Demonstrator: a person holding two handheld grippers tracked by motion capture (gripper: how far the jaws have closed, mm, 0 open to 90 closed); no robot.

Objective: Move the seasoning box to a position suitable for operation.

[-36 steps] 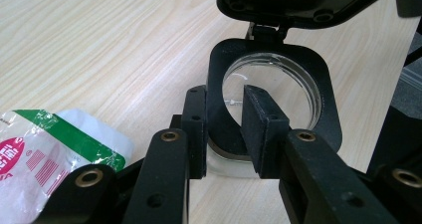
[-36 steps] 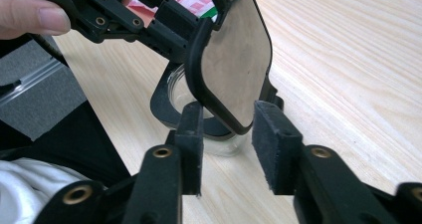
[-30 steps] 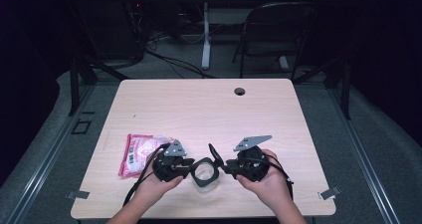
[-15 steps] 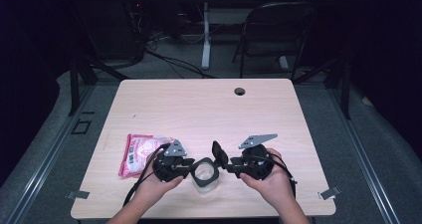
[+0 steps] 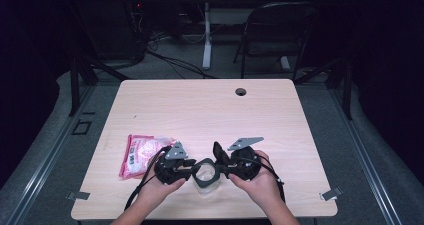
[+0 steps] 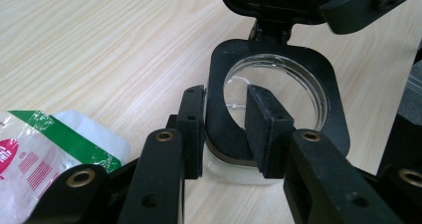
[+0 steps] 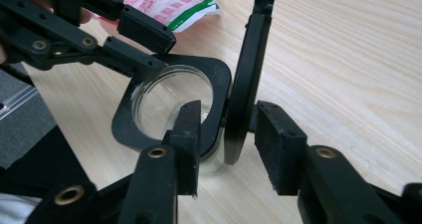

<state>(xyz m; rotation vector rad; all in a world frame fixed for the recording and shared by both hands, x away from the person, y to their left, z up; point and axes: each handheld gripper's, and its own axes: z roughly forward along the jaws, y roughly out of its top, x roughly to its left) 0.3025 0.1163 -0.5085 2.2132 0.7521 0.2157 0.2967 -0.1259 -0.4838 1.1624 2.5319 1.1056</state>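
Observation:
A small clear jar (image 5: 205, 181) with a black square collar (image 6: 326, 99) stands near the table's front edge, its hinged black lid (image 7: 249, 59) flipped upright. My left gripper (image 6: 225, 97) straddles the collar's near edge, one jaw outside and one over the mouth. Its jaws have just been opening, and a slim gap shows at the inner pad. My right gripper (image 7: 230, 109) comes in from the other side with the raised lid between its jaws. Those jaws have also just been opening, and the left pad stands off the lid. In the high view, both grippers (image 5: 192, 167) (image 5: 223, 164) meet at the jar.
A pink and white snack packet (image 5: 140, 155) with a green strip (image 6: 74, 139) lies just left of the left gripper. A cable hole (image 5: 241, 91) sits at the table's far side, and a dark chair (image 5: 277, 30) stands beyond it. Bare tabletop (image 5: 200, 115) stretches behind the jar.
The right gripper's jaws have widened around the lid and the right hand has sunk a little toward the jar. The lid stands more upright. The left hand has stayed put.

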